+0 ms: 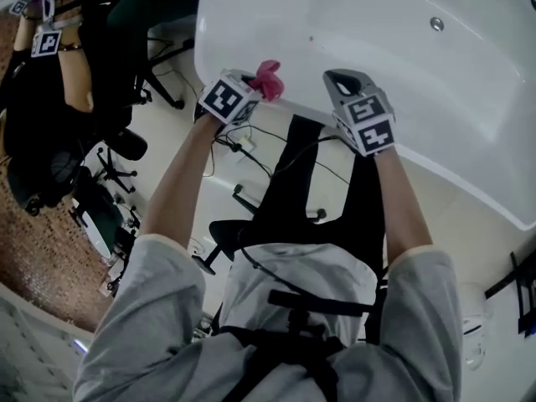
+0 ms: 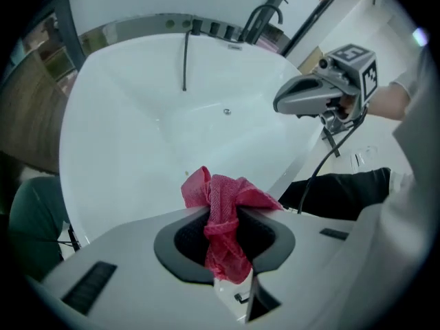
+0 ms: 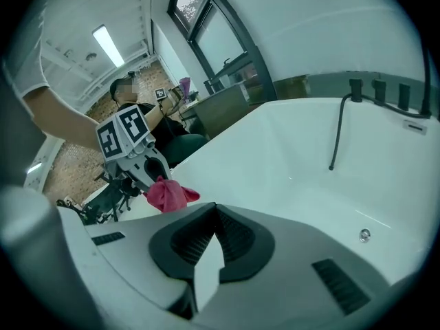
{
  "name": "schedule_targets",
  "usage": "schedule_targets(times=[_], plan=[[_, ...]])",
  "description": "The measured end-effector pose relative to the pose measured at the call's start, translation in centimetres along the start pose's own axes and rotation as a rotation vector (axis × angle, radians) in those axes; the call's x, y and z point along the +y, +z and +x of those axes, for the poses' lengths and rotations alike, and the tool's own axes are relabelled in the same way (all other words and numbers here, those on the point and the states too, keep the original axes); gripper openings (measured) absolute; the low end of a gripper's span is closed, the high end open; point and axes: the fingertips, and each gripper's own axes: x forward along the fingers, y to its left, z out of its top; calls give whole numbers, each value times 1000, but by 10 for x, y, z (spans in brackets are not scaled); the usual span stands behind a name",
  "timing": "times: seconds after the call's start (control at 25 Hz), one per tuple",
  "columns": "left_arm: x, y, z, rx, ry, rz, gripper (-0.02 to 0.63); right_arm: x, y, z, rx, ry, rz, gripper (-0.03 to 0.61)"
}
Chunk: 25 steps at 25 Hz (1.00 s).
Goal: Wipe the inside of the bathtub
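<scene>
A white bathtub (image 1: pixel 402 48) fills the upper right of the head view. My left gripper (image 1: pixel 254 88) is shut on a pink cloth (image 1: pixel 269 79) and hangs over the tub's near rim. In the left gripper view the cloth (image 2: pixel 223 218) is bunched between the jaws, with the tub's inside (image 2: pixel 130 122) beyond it. My right gripper (image 1: pixel 342 79) is just to the right, also at the rim, jaws shut with nothing in them. The right gripper view shows the right gripper (image 3: pixel 214 210), the left gripper (image 3: pixel 137 158) with the cloth (image 3: pixel 168 194), and the tub's wall (image 3: pixel 302 170).
A dark hose (image 2: pixel 185 57) hangs down the tub's far wall below the taps (image 2: pixel 260 20). A round metal fitting (image 3: pixel 364 235) sits in the wall. Office chairs (image 1: pixel 117 153), floor cables (image 1: pixel 251 153) and another person (image 1: pixel 46 65) are at the left.
</scene>
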Motion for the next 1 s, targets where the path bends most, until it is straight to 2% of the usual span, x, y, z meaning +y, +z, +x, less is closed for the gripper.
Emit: schedule_targets(times=[0.12,0.32,0.4,0.56,0.64,0.68,0.76,0.84,1.0], plan=[[13,-3,17,95,-18,39,81,-14,-1,9,-4,-3,19,9],[27,-1,37,176,-71,135,80,-25,-7,17,9,-7,39,9],[36,-10,46,246,-81,167,80,-30,-9,21,18,-9,40,9],[34,-12,63,302,-166,247,80,-38,-7,28,34,-7,52,9],[32,-28,65,392,-194,250,80,-42,-7,29,47,-6,43,9],[33,-34,65,434,-189,259,80,-43,-6,29,53,-3,38,9],[42,-43,63,510,-124,294,80,-45,-7,28,72,7,27,9],[45,-41,67,526,-99,313,80,-47,-11,30,101,22,12,9],[31,-32,82,514,-176,322,78,-57,-22,41,169,46,-11,9]])
